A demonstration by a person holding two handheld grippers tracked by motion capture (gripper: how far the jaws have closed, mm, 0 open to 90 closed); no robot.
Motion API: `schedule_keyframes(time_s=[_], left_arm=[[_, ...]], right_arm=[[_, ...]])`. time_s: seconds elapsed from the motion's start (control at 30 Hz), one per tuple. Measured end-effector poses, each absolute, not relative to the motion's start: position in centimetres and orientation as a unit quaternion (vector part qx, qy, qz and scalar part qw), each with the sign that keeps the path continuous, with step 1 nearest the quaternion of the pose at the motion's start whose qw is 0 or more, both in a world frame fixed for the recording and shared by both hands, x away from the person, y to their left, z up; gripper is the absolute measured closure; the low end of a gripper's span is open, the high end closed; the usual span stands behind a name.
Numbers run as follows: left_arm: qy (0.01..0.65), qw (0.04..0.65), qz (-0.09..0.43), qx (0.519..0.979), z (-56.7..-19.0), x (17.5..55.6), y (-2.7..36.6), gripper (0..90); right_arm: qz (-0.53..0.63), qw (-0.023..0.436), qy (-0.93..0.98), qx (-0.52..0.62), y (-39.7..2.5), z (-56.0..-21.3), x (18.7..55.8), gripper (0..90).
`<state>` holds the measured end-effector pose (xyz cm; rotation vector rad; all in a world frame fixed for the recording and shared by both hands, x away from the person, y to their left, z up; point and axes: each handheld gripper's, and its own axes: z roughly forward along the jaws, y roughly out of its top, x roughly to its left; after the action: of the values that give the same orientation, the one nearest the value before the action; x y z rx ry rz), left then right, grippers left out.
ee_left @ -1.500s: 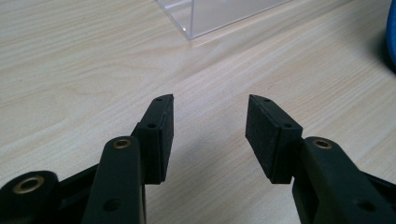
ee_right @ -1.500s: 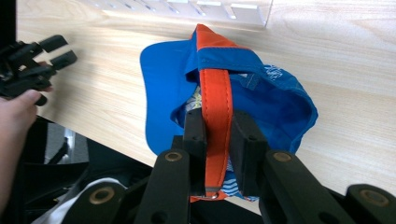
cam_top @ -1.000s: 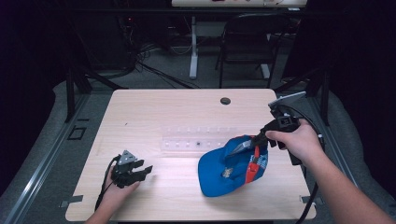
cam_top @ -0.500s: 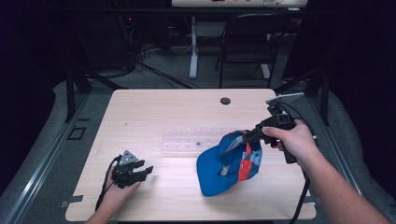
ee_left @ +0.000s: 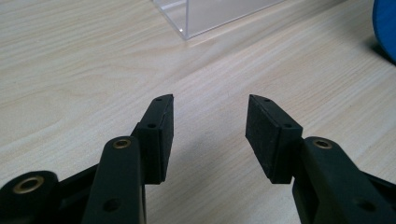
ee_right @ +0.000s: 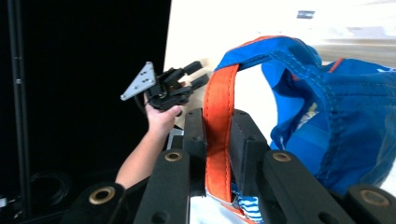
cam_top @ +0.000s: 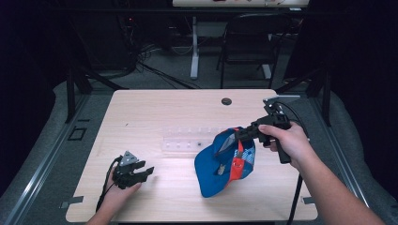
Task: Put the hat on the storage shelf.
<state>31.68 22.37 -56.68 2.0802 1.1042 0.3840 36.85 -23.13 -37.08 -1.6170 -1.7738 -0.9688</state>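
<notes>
A blue cap point(cam_top: 224, 165) with an orange strap point(cam_top: 239, 157) hangs partly lifted at the table's right middle, its brim end still down on the wood. My right gripper point(cam_top: 240, 135) is shut on that orange strap point(ee_right: 218, 140), which runs up between the two pads, with the blue cap point(ee_right: 336, 107) bunched to the right. At the front left my left gripper point(cam_top: 146, 171) rests on the table, open and holding nothing. Its own view shows the pads point(ee_left: 161, 135) well apart over bare wood, and a sliver of blue cap point(ee_left: 386, 28) at the right edge.
A clear plastic tray point(cam_top: 187, 140) lies mid-table between the grippers; its corner point(ee_left: 205, 16) shows ahead of the left jaws. A dark round grommet point(cam_top: 226, 101) sits near the table's far edge. A chair point(cam_top: 248, 51) and desk legs stand beyond the wooden table point(cam_top: 155, 112).
My right gripper has moved left and lifted a little, dragging the cap by its strap toward the table's middle and bunching it up. The left gripper has stayed put.
</notes>
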Motion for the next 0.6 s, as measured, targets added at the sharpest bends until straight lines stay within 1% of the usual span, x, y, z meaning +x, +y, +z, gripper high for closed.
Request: schedule_keyframes(time_s=[0.3, 0.6], left_arm=[[0.431, 0.369, 0.15, 0.81, -56.7, 31.7, 22.3, 52.3], [0.432, 0.371, 0.149, 0.808, -56.7, 31.6, 22.3, 52.3]], right_arm=[[-0.383, 0.284, -0.655, -0.586, -22.0, -35.8, 36.9, 78.2], [-0.403, 0.275, -0.642, -0.592, -22.3, -34.8, 37.2, 78.1]])
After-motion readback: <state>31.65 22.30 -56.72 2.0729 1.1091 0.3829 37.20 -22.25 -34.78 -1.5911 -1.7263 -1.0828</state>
